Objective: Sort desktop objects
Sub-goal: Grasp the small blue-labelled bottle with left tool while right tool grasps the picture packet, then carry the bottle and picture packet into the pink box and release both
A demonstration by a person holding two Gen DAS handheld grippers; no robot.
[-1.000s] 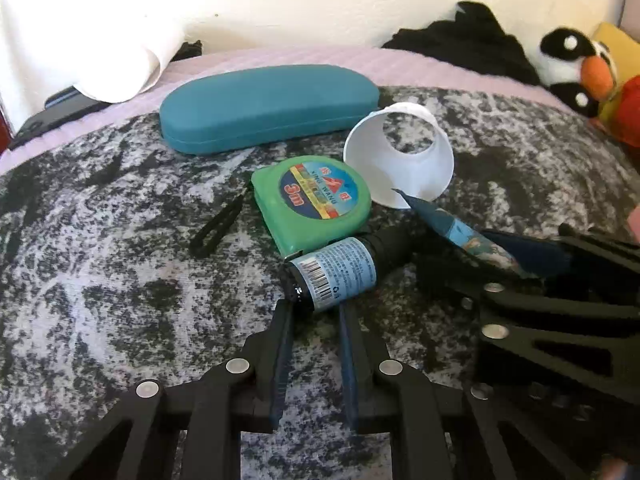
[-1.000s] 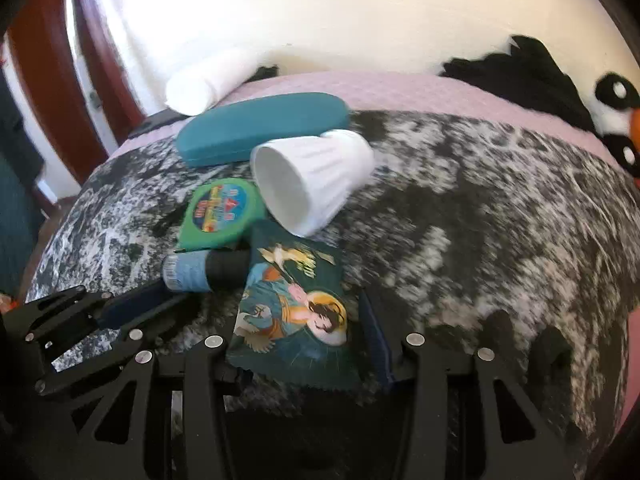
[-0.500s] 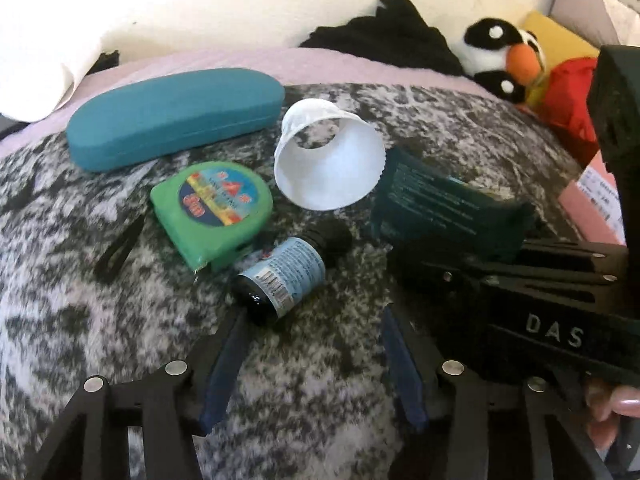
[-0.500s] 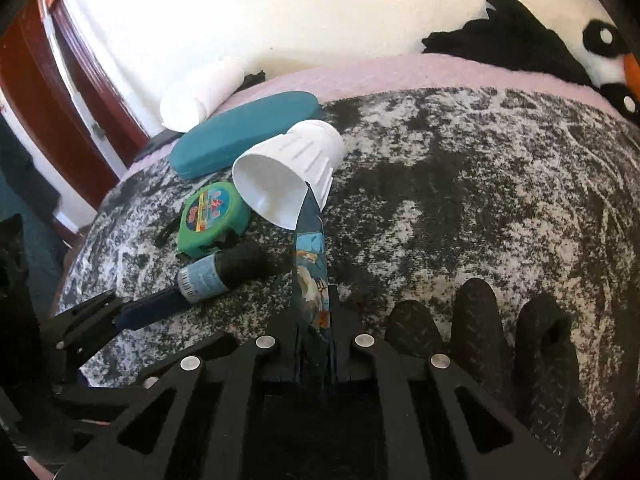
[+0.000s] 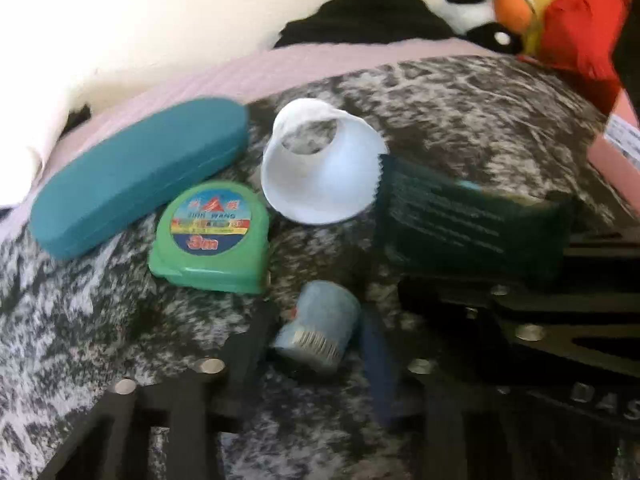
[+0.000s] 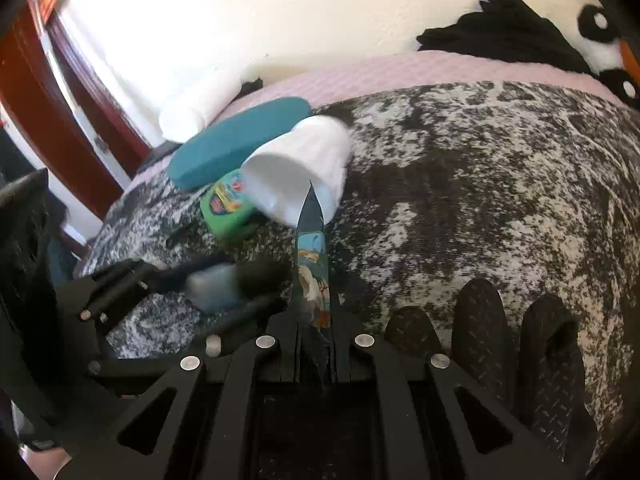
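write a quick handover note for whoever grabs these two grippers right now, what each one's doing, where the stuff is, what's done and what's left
Left gripper: jaws straddle the small blue-labelled bottle; whether they grip it yet is unclear through the blur.
Right gripper: shut on the flat dark green packet, held edge-on above the blanket.
Lying on the blanket: green tape measure, white cup on its side, teal glasses case behind them.
Done: packet picked up.
Left: set the packet down, secure and place the bottle, then sort the tape measure, cup and case. No sorting spot is visible.

Blue-labelled bottle [image 5: 316,326], green tape measure [image 5: 210,236] beside.
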